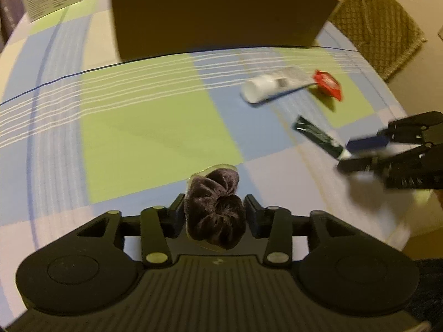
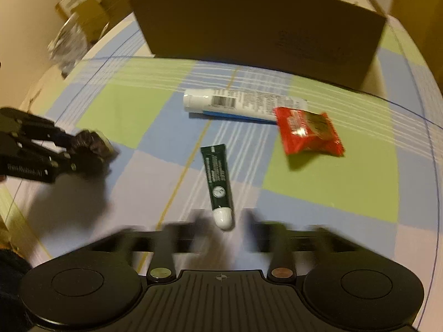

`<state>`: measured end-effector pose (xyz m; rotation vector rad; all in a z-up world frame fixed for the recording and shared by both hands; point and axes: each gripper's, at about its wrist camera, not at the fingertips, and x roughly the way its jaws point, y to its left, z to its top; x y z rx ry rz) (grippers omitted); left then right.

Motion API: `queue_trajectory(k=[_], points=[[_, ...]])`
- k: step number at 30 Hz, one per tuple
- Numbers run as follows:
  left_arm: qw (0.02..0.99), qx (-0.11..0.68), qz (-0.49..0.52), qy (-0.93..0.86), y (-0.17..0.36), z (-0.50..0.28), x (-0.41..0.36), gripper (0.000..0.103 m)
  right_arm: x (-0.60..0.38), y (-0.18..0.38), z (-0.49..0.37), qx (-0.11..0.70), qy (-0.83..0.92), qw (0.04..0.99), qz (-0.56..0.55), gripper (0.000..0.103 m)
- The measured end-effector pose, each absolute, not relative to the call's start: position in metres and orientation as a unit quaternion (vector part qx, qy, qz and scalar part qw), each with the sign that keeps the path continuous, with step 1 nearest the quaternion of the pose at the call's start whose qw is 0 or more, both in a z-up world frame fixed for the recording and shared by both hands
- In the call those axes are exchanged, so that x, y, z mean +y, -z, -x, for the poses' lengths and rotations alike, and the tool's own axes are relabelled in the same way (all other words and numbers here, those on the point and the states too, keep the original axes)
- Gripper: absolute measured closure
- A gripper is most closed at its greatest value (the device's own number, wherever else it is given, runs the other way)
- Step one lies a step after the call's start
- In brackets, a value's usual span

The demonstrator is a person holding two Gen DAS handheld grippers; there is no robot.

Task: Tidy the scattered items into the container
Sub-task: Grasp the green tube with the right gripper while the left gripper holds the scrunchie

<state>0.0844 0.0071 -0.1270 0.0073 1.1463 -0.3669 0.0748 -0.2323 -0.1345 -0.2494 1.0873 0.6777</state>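
Left gripper point(image 1: 214, 210) had its fingers clamped on a dark purple scrunchie point(image 1: 214, 207), held above the checked table point(image 1: 138, 127). Right gripper point(image 2: 223, 221) sat fingers apart around the green tube's point(image 2: 217, 178) white cap. Cardboard box point(image 2: 260, 27) stood behind, near the white tube point(image 2: 235, 103) and red packet point(image 2: 310, 132).

We see the right gripper point(image 2: 223, 227) fingers smeared by blur, their gap unreadable, the cardboard box point(image 1: 216, 13) top cut off, the green tube point(image 2: 218, 177) print illegible

Left gripper point(image 1: 214, 211) is clamped on a scrunchie point(image 1: 216, 207); right gripper point(image 2: 224, 228), jaws apart, points toward 12 o'clock.
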Motion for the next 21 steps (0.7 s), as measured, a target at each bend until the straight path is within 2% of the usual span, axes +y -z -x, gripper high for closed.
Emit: queue_trajectory(k=[9, 10, 11, 12, 14, 16, 17, 18, 21], points=[[0.824, 0.539, -0.015, 0.172, 0.126, -0.087, 0.004, 0.061, -0.227, 0.132, -0.067, 0.473, -0.319, 0.811, 0.126, 0.012], [0.825, 0.539, -0.015, 0.171, 0.126, -0.086, 0.004, 0.061, -0.222, 0.135, -0.068, 0.472, -0.322, 0.810, 0.133, 0.018], [0.825, 0.539, -0.016, 0.170, 0.125, -0.085, 0.005, 0.061, -0.218, 0.138, -0.069, 0.471, -0.326, 0.808, 0.137, 0.036], [0.825, 0.539, -0.016, 0.170, 0.125, -0.084, 0.005, 0.061, -0.215, 0.142, -0.071, 0.474, -0.329, 0.805, 0.139, 0.048], [0.826, 0.539, -0.016, 0.166, 0.125, -0.083, 0.005, 0.062, -0.210, 0.150, -0.074, 0.474, -0.327, 0.804, 0.150, 0.048], [0.826, 0.539, -0.016, 0.162, 0.126, -0.081, 0.007, 0.062, -0.206, 0.151, -0.071, 0.462, -0.330, 0.805, 0.171, 0.054], [0.827, 0.539, -0.014, 0.160, 0.125, -0.079, 0.008, 0.063, -0.206, 0.152, -0.070, 0.458, -0.333, 0.805, 0.177, 0.073], [0.828, 0.539, -0.012, 0.158, 0.125, -0.078, 0.009, 0.066, -0.205, 0.151, -0.069, 0.457, -0.335, 0.804, 0.182, 0.084], [0.829, 0.538, -0.008, 0.152, 0.125, -0.077, 0.011, 0.072, -0.204, 0.151, -0.070, 0.462, -0.336, 0.800, 0.186, 0.084]])
